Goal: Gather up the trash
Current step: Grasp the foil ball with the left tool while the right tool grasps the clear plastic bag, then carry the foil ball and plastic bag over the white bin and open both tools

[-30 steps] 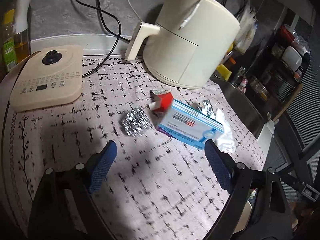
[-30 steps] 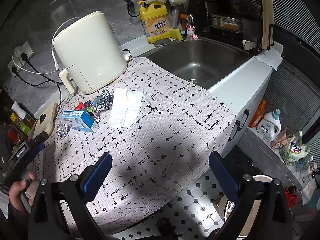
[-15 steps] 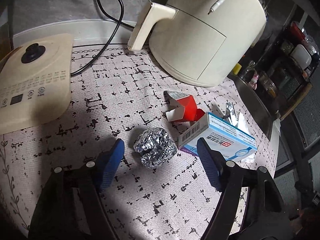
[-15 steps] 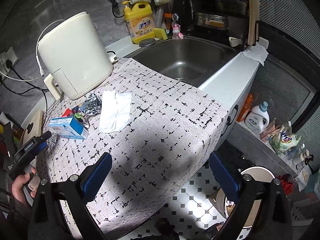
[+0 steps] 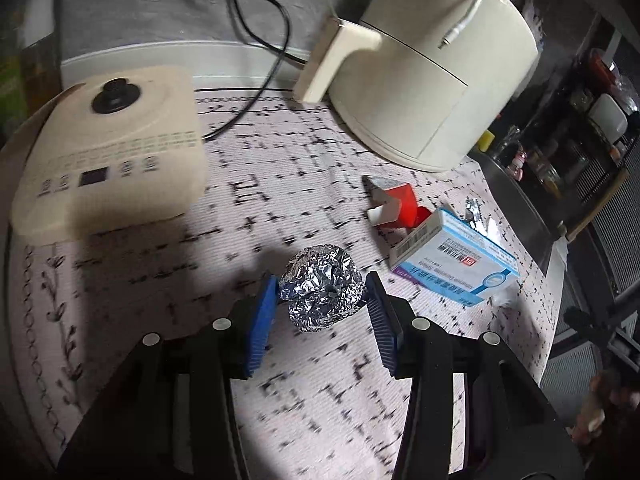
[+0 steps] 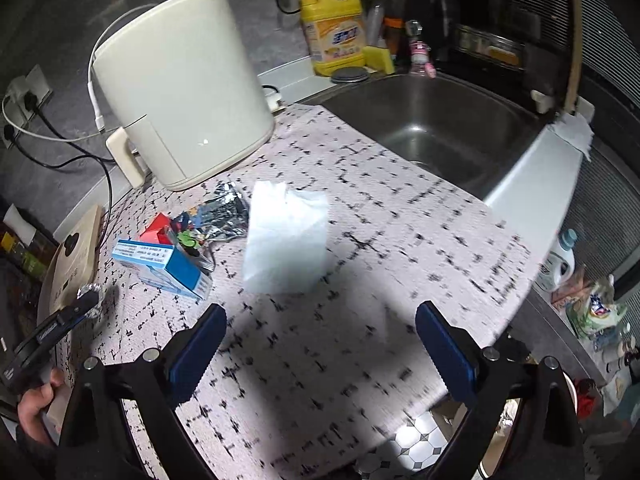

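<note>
While left gripper point(image 5: 321, 294) jaws pinch crinkled foil ball point(image 5: 321, 287) | right gripper point(image 6: 318, 332) jaws spread wide

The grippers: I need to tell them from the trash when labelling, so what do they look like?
Both look alike. The left gripper has a black frame with round silver bolt heads and two flat blue ribbed pads. The right gripper has the same black arms, silver bolts and dark blue pads. A bare hand grips a black handle with small white lettering. No cables show.
</note>
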Motion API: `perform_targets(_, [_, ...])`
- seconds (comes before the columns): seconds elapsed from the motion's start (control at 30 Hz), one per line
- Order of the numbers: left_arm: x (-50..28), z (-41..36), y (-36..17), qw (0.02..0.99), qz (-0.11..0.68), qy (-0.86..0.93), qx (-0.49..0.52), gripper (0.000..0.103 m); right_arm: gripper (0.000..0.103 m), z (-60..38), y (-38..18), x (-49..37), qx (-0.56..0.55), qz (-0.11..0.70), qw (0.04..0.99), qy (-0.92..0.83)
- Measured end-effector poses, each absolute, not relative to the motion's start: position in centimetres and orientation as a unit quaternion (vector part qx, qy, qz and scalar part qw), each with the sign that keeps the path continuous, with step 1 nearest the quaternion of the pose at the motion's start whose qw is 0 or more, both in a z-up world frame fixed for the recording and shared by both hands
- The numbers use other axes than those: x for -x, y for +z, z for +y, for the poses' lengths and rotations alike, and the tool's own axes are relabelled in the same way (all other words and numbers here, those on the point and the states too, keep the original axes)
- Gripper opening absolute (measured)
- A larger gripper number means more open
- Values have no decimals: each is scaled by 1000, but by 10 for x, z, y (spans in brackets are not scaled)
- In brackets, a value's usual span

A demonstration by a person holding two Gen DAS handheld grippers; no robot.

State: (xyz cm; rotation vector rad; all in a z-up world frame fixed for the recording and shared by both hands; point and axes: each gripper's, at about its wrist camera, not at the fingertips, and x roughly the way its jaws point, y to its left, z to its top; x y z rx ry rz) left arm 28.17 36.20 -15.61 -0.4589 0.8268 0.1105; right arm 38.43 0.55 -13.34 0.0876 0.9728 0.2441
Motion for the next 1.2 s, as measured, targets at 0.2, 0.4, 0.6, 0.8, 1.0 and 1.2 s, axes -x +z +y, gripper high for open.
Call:
perform_targets(0.2, [-254,380,-156,885,399,82,227,45,88,33,-158,-414,-21,480,866,138])
perform_targets(0.4, [-237,394,-154,882,395,109,234,45,87,59,-174,-438,16,486,862,146])
perform_targets(0.6, [-231,387,-146,886,389,108,229,45,41,70,-187,-436,71,492,855,148])
perform_targets(0.8, [-247,358,-145,890,393,81,215,45,5,39,-170,-423,34,501,849,166])
perform_targets(1.0, [-260,308,-136,899,386,48,203,45,5,-19,-151,-395,-6,491,855,167])
perform_targets(1.2, [-264,241,-138,897,400,6,185,45,5,-85,-142,-367,-42,487,860,149])
